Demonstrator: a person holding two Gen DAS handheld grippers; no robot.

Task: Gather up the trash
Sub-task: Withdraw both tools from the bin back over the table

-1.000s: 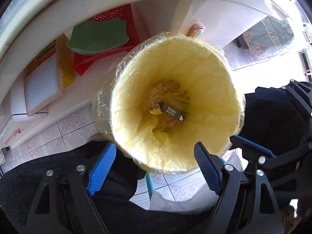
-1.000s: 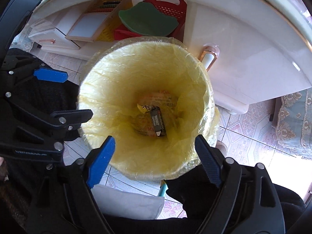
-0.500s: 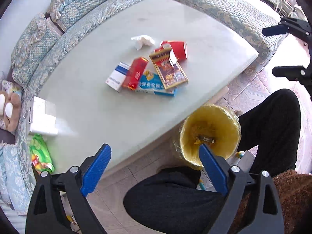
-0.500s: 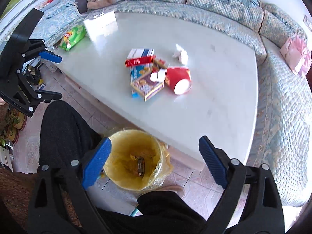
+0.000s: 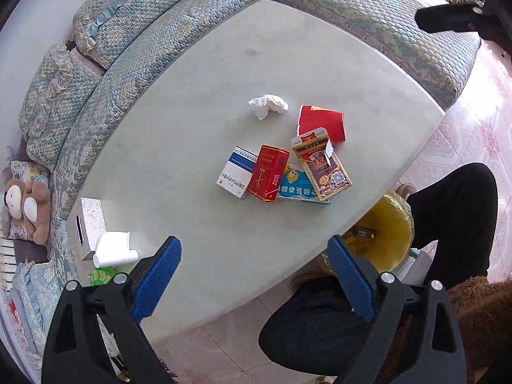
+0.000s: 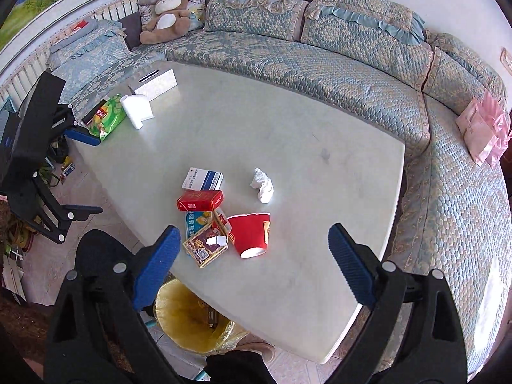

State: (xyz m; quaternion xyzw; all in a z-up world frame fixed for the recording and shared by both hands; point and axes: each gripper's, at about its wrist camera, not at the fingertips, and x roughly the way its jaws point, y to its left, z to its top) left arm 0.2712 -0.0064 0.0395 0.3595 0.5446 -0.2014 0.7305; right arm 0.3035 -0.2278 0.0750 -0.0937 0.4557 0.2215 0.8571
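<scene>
Trash lies clustered mid-frame on the pale glossy desk (image 5: 179, 147): a crumpled white tissue (image 5: 268, 105), a tipped red paper cup (image 5: 321, 123), a red cigarette pack (image 5: 268, 172), a white-and-blue box (image 5: 236, 172), a blue carton (image 5: 299, 188) and a brown-gold pack (image 5: 321, 168) resting on it. At lower right, a yellow-lined bin (image 5: 380, 236) sits partly under the desk edge. The left gripper (image 5: 254, 275) and right gripper (image 6: 252, 267) both hover with jaws spread wide, holding nothing.
</scene>
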